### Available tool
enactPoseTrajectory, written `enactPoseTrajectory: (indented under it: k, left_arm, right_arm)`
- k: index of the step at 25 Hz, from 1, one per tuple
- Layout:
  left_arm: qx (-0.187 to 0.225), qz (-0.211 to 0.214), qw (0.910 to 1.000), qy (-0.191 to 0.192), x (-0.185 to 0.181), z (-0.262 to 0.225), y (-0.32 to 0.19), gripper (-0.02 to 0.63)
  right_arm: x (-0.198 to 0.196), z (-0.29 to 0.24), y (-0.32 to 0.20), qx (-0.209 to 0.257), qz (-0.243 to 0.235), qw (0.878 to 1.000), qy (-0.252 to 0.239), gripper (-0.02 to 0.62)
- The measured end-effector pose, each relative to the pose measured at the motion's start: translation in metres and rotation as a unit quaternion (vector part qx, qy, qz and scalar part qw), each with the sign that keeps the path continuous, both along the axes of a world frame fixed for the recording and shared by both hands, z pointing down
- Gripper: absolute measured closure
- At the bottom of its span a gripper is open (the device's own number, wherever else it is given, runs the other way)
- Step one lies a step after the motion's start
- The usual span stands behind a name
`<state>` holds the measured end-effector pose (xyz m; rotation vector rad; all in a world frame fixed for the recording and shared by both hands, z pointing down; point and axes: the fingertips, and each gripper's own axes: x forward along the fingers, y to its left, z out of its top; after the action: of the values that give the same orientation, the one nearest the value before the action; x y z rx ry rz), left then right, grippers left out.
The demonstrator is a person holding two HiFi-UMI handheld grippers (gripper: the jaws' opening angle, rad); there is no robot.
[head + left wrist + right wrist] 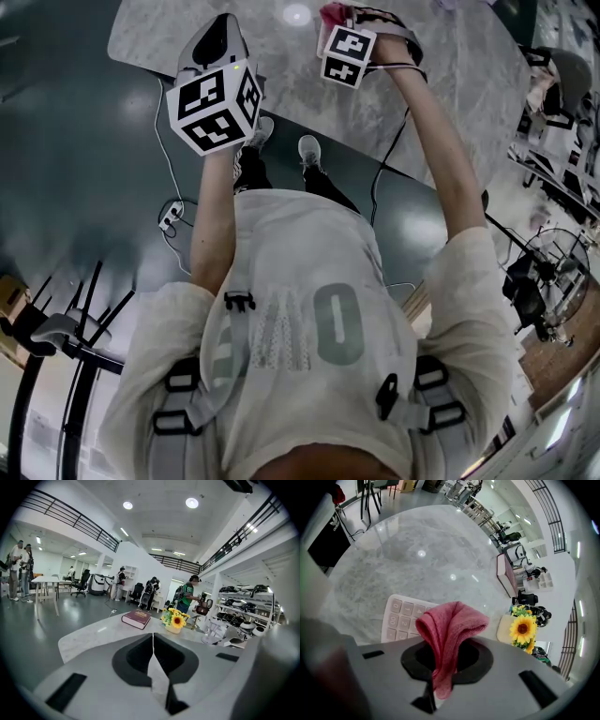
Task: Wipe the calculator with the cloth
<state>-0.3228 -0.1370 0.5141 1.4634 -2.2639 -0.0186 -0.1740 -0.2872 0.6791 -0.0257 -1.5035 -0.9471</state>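
A pale calculator [400,618] lies flat on the marble table [417,550], its keys showing just ahead of my right gripper [443,660]. That gripper points steeply down and is shut on a folded red cloth [451,629], which bulges out over the calculator's near edge. Whether cloth and calculator touch I cannot tell. In the head view the red cloth [333,13] peeks out beyond the right gripper [354,21]. My left gripper [153,638] hovers above the table with its jaws shut and nothing between them; the head view shows this left gripper [219,36] at the table's left part.
A dark red book [136,618] and a small pot of sunflowers [174,619] stand further along the table; the same sunflowers [522,629] sit right of the calculator. People, chairs and shelves fill the room beyond. Cables and a power strip [170,216] lie on the floor.
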Motion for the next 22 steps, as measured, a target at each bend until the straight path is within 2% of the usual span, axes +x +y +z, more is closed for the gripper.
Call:
enactPoseTrajectory:
  k: [10, 22]
  left_arm:
    - [-0.006, 0.001, 1.0, 0.003, 0.001, 0.005, 0.003, 0.581]
    - [0.002, 0.019, 0.9998, 0.004, 0.013, -0.005, 0.0, 0.581]
  right_arm:
    - [0.01, 0.008, 0.026, -0.004, -0.003, 1.0, 0.005, 0.543]
    - [0.032, 0.012, 0.074, -0.037, -0.011, 0.999, 0.015, 0.541]
